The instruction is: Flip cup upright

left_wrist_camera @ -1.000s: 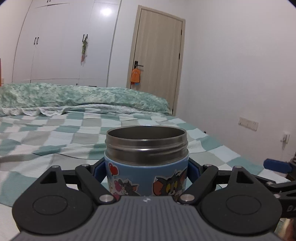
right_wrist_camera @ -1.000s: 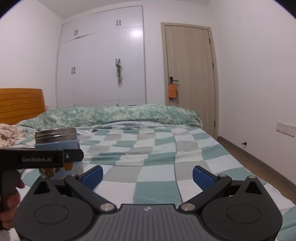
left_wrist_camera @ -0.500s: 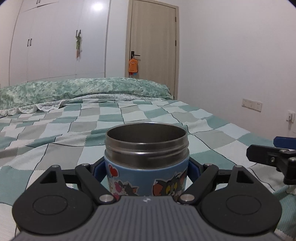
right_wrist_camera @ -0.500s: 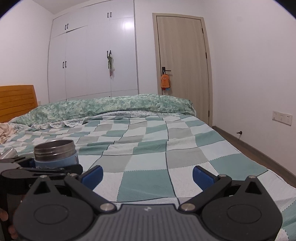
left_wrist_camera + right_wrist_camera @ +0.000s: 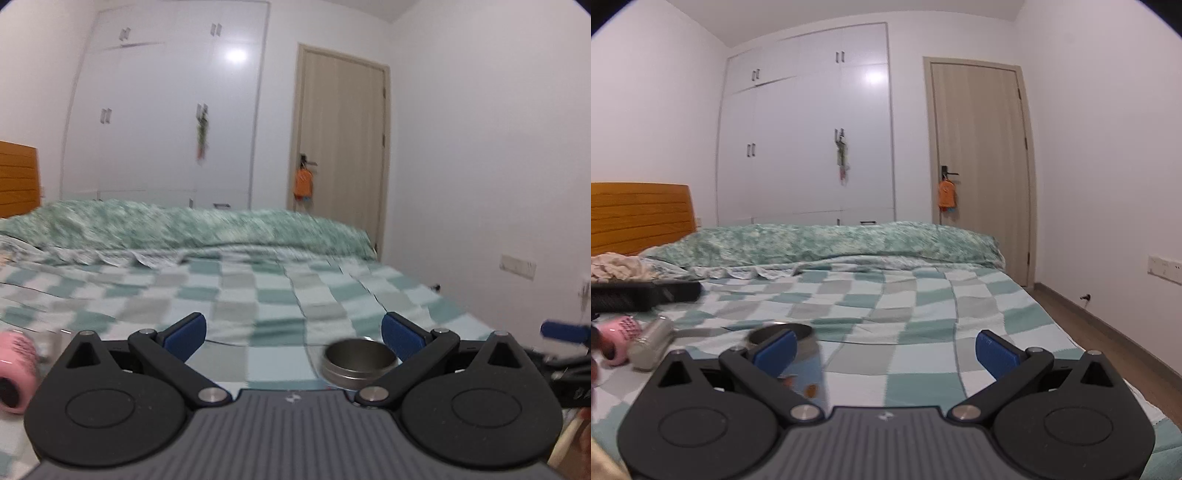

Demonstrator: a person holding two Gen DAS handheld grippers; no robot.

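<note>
The cup [image 5: 357,364] stands upright on the checked bedspread [image 5: 258,295], mouth up, its steel rim showing just inside the right finger of the left hand-held gripper [image 5: 291,332], whose blue pads are spread wide with nothing between them. The right hand-held gripper [image 5: 884,349] is likewise spread apart and empty; in its view the cup [image 5: 798,354] sits partly hidden behind its left pad. To the left lie a pink object [image 5: 618,330] and a pale cylinder [image 5: 652,343], with a black flat item [image 5: 642,293] beyond. A green quilt [image 5: 827,242] is bunched across the far bed, before a white wardrobe [image 5: 812,129] and door [image 5: 979,155].
</note>
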